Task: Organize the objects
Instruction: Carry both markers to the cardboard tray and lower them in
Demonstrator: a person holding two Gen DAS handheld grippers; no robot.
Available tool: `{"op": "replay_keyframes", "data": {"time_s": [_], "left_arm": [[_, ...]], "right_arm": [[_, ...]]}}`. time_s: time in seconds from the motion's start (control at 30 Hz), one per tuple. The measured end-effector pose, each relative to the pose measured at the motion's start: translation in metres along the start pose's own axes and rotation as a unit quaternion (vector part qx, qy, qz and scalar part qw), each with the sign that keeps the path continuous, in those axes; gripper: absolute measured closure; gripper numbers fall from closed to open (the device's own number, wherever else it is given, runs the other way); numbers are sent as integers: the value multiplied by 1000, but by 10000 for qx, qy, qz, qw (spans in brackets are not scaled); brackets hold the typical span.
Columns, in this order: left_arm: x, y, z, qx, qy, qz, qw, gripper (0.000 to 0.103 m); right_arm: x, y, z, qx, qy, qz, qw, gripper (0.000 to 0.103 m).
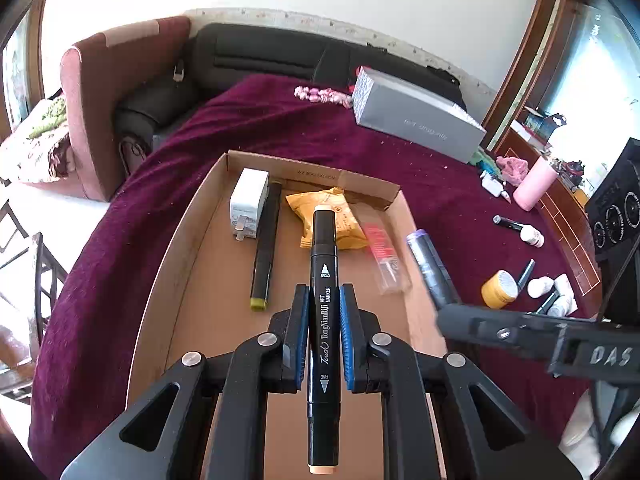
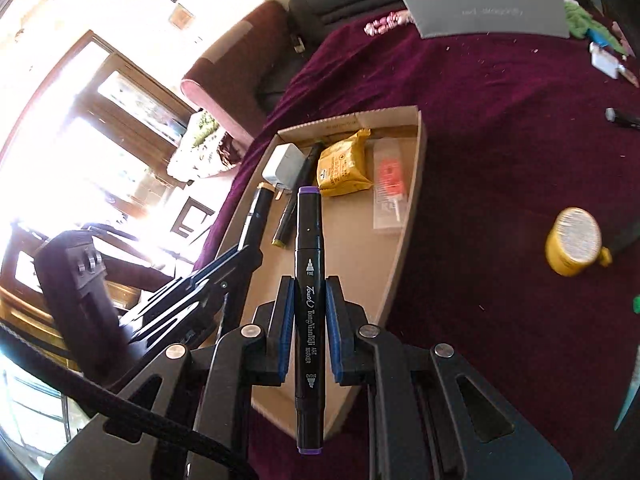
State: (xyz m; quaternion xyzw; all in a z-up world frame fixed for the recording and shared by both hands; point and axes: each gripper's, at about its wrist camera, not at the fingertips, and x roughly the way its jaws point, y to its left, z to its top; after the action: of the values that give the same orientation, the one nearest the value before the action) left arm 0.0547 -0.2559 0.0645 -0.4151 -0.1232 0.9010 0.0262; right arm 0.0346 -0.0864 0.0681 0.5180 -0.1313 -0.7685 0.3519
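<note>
the left gripper [image 1: 324,300] was clamped on a peach-tipped marker [image 1: 323,264], the right gripper [image 2: 308,292] on a purple-tipped marker [image 2: 308,240], both over the open cardboard tray [image 2: 416,184]. the tray floor near the grippers lay bare. toward 12 o'clock four things crowded its far end: one white charger [image 1: 248,204], one olive marker [image 1: 264,244], one yellow packet [image 1: 340,216], one clear tube [image 1: 384,252]. one yellow jar [image 2: 576,240] stood at 3 o'clock outside the rim.

Both wrist views angled down, close over shared cardboard tray [image 1: 192,248] [image 2: 416,184]
</note>
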Motion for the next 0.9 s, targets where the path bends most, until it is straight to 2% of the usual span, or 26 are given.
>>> {"op": "replay_keyframes", "data": {"time_s": [0.4, 0.6, 0.8, 0.9], "left_arm": [[41, 10, 1, -126, 694, 56, 9975, 91], [48, 12, 2, -135, 762, 85, 9970, 92], [47, 15, 3, -218, 734, 122, 9970, 91], [45, 19, 3, -324, 719, 94, 9968, 86]], "right_arm": [[63, -7, 25, 180, 449, -443, 9978, 90], [81, -15, 30, 293, 543, -530, 9967, 90], [80, -18, 30, 297, 540, -619, 9962, 90], [78, -17, 30, 263, 503, -643, 9963, 89]]}}
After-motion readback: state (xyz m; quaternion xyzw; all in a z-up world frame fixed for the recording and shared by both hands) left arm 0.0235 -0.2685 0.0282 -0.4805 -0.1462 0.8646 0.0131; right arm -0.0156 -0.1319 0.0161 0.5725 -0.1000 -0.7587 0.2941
